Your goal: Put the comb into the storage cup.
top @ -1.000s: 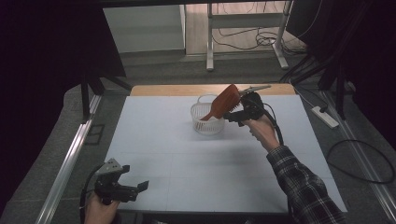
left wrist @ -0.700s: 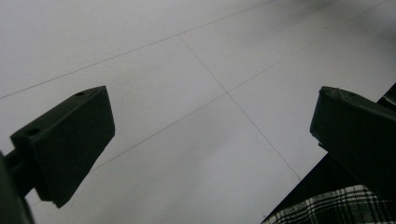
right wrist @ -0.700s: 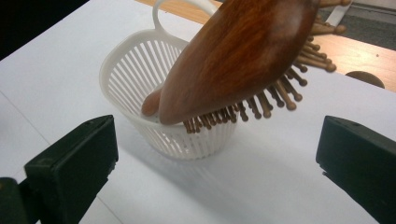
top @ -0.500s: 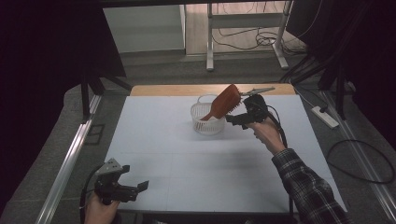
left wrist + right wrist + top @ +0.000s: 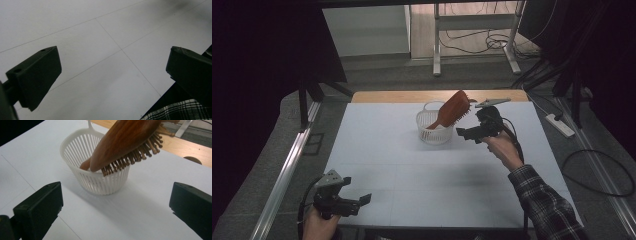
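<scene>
Wooden hairbrush (image 5: 453, 109) stands tilted, handle down, in the white slatted basket (image 5: 432, 131) at table (image 5: 412, 175) far centre. Right gripper (image 5: 467, 134), released, sits just right of the basket. Left gripper (image 5: 362, 201), released, rests near-left.

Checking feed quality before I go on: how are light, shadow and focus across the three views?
High view: dim, surroundings nearly black, white table evenly lit. Right gripper view: hairbrush and basket sharp, soft shadow beside the basket, near jaws slightly blurred. Left gripper view: grey cast, table lines readable, jaws soft, far corner shaded.
</scene>
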Available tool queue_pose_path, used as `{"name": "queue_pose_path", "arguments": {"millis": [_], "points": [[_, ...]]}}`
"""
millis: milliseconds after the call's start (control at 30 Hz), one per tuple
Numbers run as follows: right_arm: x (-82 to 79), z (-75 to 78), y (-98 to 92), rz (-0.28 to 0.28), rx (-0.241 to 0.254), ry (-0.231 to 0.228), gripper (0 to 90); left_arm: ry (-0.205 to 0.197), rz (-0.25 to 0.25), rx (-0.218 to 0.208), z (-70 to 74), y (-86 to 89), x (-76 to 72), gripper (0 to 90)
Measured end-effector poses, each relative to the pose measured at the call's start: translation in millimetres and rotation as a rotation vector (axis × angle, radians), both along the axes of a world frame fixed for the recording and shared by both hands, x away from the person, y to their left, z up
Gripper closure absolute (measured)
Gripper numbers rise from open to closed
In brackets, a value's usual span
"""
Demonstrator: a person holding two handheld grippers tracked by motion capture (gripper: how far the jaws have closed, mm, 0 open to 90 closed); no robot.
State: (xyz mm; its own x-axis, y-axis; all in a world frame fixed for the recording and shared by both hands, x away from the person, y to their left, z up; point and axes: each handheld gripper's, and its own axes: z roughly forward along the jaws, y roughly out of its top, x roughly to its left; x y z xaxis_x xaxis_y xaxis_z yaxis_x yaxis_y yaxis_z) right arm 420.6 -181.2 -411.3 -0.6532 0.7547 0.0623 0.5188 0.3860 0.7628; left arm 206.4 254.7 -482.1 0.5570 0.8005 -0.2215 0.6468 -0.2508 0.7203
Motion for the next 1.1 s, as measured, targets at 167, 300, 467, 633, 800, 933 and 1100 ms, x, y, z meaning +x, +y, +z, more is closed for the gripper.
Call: {"name": "queue_pose_path", "arguments": {"millis": [167, 300, 467, 633, 800, 933, 1100], "points": [[-5.3, -2.5, -3.3, 0.011, 0.005, 0.009, 0.0, 0.001, 0.000, -0.003, -0.1, 0.4, 0.3, 0.0], [-9.0, -4.6, -5.9, 0.023, 0.015, 0.010, 0.0, 0.001, 0.000, -0.003, -0.1, 0.5, 0.4, 0.0], [-12.8, -8.1, -8.7, 0.032, 0.018, 0.002, 0.0, 0.001, -0.001, -0.005, -0.1, 0.5, 0.7, 0.0], [-14.8, -12.1, -10.6, 0.031, 0.028, 0.000, 0.0, 0.002, -0.001, -0.005, -0.1, 0.5, 0.7, 0.0], [-18.5, -15.9, -10.4, 0.036, 0.001, -0.018, 0.0, 0.003, -0.001, -0.005, -0.1, 0.6, 0.7, 0.0], [-21.2, -19.2, -10.2, 0.038, 0.000, -0.023, 0.0, 0.003, 0.000, -0.006, -0.1, 0.8, 0.8, 0.0], [-24.7, -25.8, -10.9, 0.036, -0.004, -0.013, 0.0, 0.003, 0.000, -0.006, -0.1, 0.7, 0.8, 0.0]]}}
